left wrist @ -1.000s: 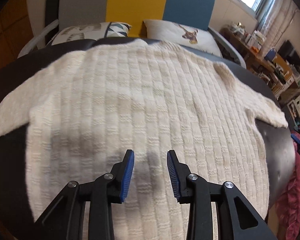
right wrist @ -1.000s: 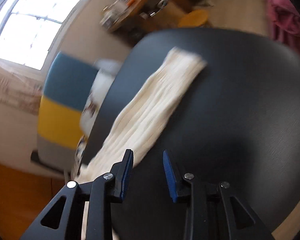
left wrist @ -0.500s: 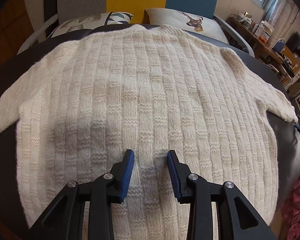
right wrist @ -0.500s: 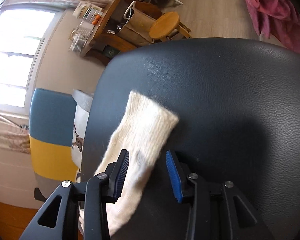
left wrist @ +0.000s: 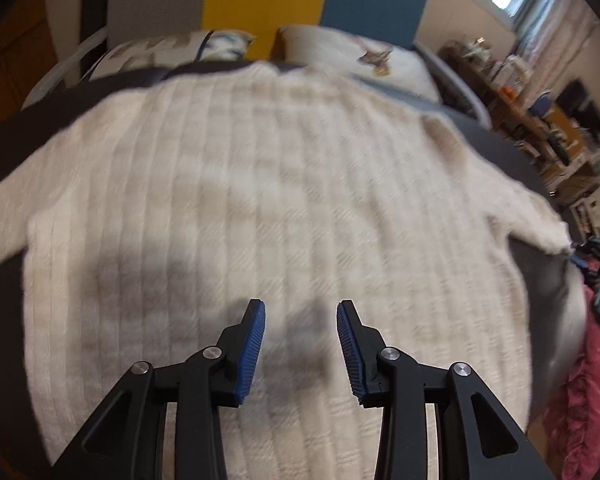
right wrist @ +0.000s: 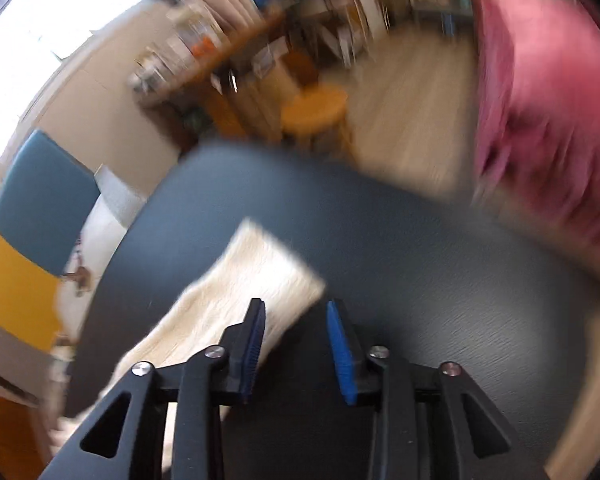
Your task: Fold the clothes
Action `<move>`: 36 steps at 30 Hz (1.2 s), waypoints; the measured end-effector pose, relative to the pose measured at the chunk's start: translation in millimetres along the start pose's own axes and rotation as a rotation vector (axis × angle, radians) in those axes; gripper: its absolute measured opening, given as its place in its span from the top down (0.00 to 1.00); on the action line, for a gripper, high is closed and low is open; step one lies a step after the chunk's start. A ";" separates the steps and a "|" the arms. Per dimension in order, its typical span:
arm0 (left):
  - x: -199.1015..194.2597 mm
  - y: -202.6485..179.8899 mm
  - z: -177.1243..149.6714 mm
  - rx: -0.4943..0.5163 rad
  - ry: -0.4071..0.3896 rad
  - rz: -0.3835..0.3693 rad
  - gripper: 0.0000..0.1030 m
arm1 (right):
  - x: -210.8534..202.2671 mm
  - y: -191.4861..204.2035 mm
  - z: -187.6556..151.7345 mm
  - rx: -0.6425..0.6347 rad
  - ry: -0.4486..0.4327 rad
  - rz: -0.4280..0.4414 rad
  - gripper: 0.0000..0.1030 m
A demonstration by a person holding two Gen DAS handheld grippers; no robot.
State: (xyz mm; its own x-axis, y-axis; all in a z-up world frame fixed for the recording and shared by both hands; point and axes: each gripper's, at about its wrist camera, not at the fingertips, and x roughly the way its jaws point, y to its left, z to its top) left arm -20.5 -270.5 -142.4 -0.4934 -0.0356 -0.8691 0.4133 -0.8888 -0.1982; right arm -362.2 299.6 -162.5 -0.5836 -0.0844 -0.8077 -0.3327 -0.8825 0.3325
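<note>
A cream knitted sweater (left wrist: 260,208) is seen spread flat on a dark table (right wrist: 440,288), its neckline at the far edge near two cushions (left wrist: 340,52) and its sleeves stretched out to the left and right. The left gripper (left wrist: 300,320) is held above the near part of the body panel; its jaws stand partly open, and nothing is gripped between them, only a shadow being cast on the knit below. In the right wrist view, the right sleeve (right wrist: 236,300) is seen lying diagonally across the table, its cuff end just beyond the right gripper (right wrist: 295,312). That gripper's jaws are closing, with a moderate gap left; the sleeve edge is overlapped by the left finger, but no fabric appears to be pinched, though this cannot be fully confirmed given the blur. The sweater is judged to be soft, thick and limp, fairly light but bulky, with a chunky ribbed knit that should be gripped easily and not slip from the ridged blue pads. It is expected to sag and stretch if lifted by a single point, so it would best be taken near edges: the cuff or sleeve end for folding the sleeve inward, and the hem or shoulder seams for folding the body. No fragility is apparent, though loose yarn could be snagged.
</note>
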 end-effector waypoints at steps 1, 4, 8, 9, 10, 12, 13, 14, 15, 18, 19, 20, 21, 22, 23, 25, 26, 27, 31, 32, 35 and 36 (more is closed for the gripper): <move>0.2 -6.1 10.3 0.017 -0.010 -0.018 0.63 | -6.5 14.4 -1.2 -0.081 0.001 0.020 0.67; 9.2 -30.6 48.0 0.081 -0.023 -0.069 0.63 | -15.9 75.6 -20.9 -0.307 0.098 0.191 0.67; 33.7 -69.5 105.9 0.145 -0.048 -0.090 0.63 | -21.0 185.3 -79.2 -0.634 0.249 0.433 0.67; 40.9 -77.9 116.4 0.159 -0.044 -0.100 0.63 | -18.7 211.1 -93.9 -0.694 0.291 0.480 0.67; 48.6 -86.6 125.4 0.177 -0.035 -0.113 0.63 | -13.7 231.5 -107.1 -0.730 0.327 0.517 0.67; 64.1 -103.0 141.8 0.208 -0.023 -0.125 0.63 | 0.0 264.9 -126.9 -0.786 0.372 0.537 0.67; 72.5 -110.1 148.2 0.219 -0.018 -0.116 0.63 | 8.7 277.7 -133.1 -0.808 0.379 0.518 0.67; 81.5 -116.1 153.8 0.236 -0.008 -0.107 0.63 | 17.4 290.4 -139.4 -0.830 0.387 0.498 0.67; 91.5 -120.6 158.5 0.252 0.000 -0.084 0.63 | 26.0 303.2 -145.6 -0.852 0.394 0.477 0.67; 113.2 -125.6 168.4 0.274 0.014 -0.037 0.63 | 38.3 310.2 -162.4 -0.850 0.443 0.483 0.68; 119.0 -126.5 171.5 0.280 0.017 -0.032 0.63 | 41.1 309.7 -165.9 -0.858 0.452 0.469 0.69; 124.5 -127.1 174.0 0.283 0.021 -0.026 0.63 | 43.9 309.2 -169.3 -0.866 0.461 0.453 0.68; 129.7 -127.6 176.1 0.285 0.027 -0.021 0.63 | 44.7 301.8 -174.8 -0.882 0.465 0.417 0.69; 134.8 -128.0 178.1 0.287 0.033 -0.015 0.63 | 45.3 293.9 -180.5 -0.898 0.469 0.380 0.69; 139.5 -128.3 178.8 0.290 0.039 -0.010 0.63 | 45.8 287.1 -182.9 -0.906 0.453 0.334 0.69; 147.0 -129.0 177.0 0.302 0.046 0.008 0.63 | 46.9 273.7 -187.2 -0.918 0.419 0.241 0.75; 149.5 -130.2 174.7 0.312 0.045 0.026 0.63 | 47.5 267.0 -189.4 -0.923 0.402 0.194 0.75; 152.0 -131.3 172.4 0.322 0.045 0.045 0.62 | 44.8 260.0 -191.3 -0.913 0.388 0.177 0.75; 155.5 -137.6 168.0 0.343 0.043 0.102 0.61 | 36.3 241.1 -196.6 -0.857 0.353 0.161 0.75; 155.1 -138.6 168.5 0.340 0.046 0.105 0.61 | 34.8 242.1 -195.6 -0.856 0.358 0.173 0.74; 145.7 -141.8 171.2 0.310 0.040 0.062 0.61 | 24.9 246.7 -186.1 -0.859 0.351 0.245 0.73; 139.9 -145.8 171.2 0.318 0.021 0.038 0.61 | 20.1 247.9 -180.6 -0.865 0.335 0.265 0.73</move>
State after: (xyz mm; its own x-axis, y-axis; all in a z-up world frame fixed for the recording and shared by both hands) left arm -280.8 -224.1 -157.5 -0.4655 -0.0648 -0.8827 0.1693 -0.9854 -0.0170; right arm -322.5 -4.5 -184.3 -0.2748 -0.3389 -0.8998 0.5187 -0.8402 0.1580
